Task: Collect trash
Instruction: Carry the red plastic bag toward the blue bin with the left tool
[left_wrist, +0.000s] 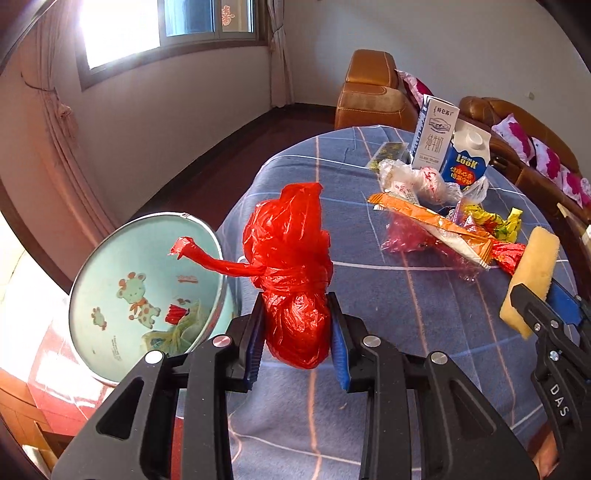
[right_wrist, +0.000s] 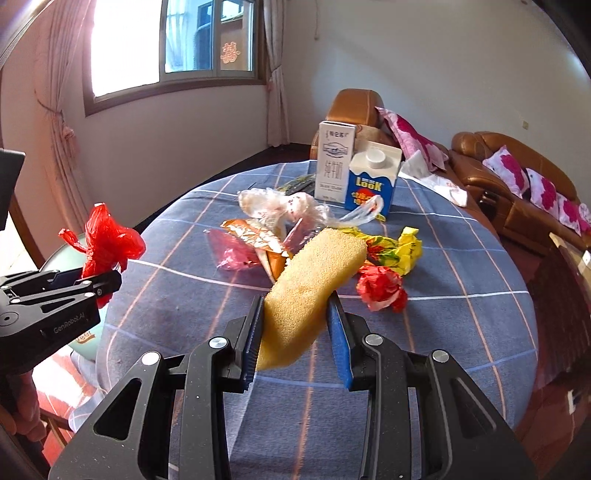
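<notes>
Trash first: red plastic bag (left_wrist: 291, 273), knotted, pinched between my left gripper (left_wrist: 298, 343) pads, lifted off the table (left_wrist: 406, 314) at its left edge, right beside the bin (left_wrist: 147, 284). Bin sits on the floor with a few scraps already in it. Right gripper (right_wrist: 294, 334) is clamped on a yellow sponge (right_wrist: 314, 288), hovering over the wrapper pile (right_wrist: 295, 236). I judge we're mid-transfer. Next: swing left over the bin mouth, then release; the bag's loose tail could snag the rim. Cartons (right_wrist: 354, 173) and wrappers are uncollected so far.
</notes>
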